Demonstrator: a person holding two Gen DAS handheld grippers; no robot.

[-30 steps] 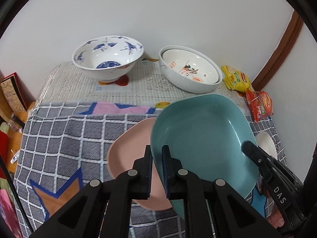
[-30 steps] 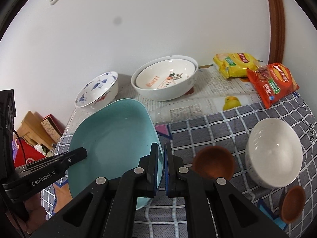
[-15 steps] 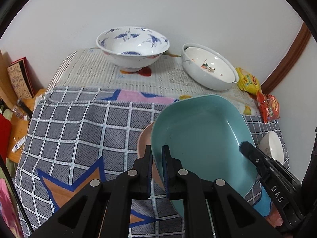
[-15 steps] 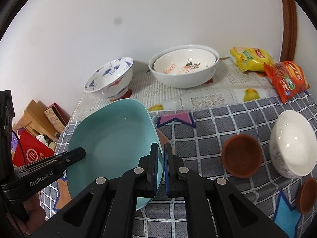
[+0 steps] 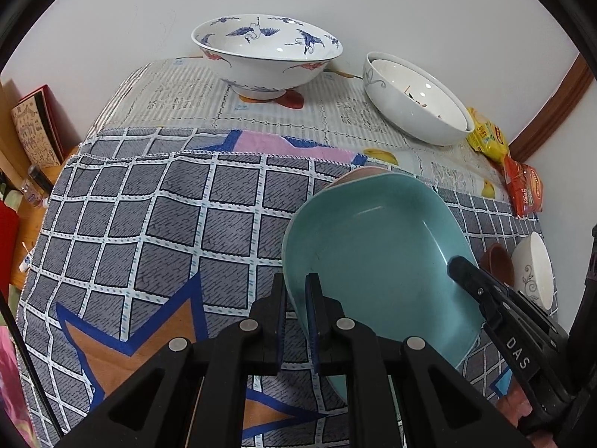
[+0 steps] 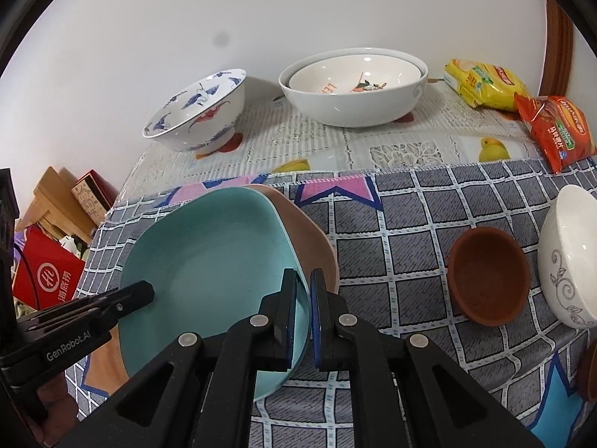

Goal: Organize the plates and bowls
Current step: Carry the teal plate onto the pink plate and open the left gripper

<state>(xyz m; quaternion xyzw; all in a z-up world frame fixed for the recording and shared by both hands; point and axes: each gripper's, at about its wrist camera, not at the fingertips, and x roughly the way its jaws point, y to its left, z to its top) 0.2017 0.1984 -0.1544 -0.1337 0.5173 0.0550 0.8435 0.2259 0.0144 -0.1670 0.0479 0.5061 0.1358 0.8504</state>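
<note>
A teal square plate [image 5: 380, 254] [image 6: 209, 257] hangs between both grippers, just over a pink plate [image 6: 309, 239] lying on the checked cloth. Only the pink plate's far rim [image 5: 350, 177] shows beyond the teal one; I cannot tell if the two touch. My left gripper [image 5: 295, 283] is shut on the teal plate's left rim. My right gripper [image 6: 303, 280] is shut on the opposite rim. The other gripper shows in each view too: the right gripper [image 5: 457, 265] and the left gripper [image 6: 145, 291].
A blue-and-white bowl [image 5: 266, 52] and two nested white bowls [image 6: 354, 89] stand at the back by the wall. On the right are a small brown bowl [image 6: 488, 276], a white bowl [image 6: 567, 257] and snack bags [image 6: 481, 82]. Boxes [image 6: 48, 280] sit beyond the table's left edge.
Both grippers have carried the teal plate down and over the pink plate. The pink plate is now almost fully covered, and the back bowls look closer.
</note>
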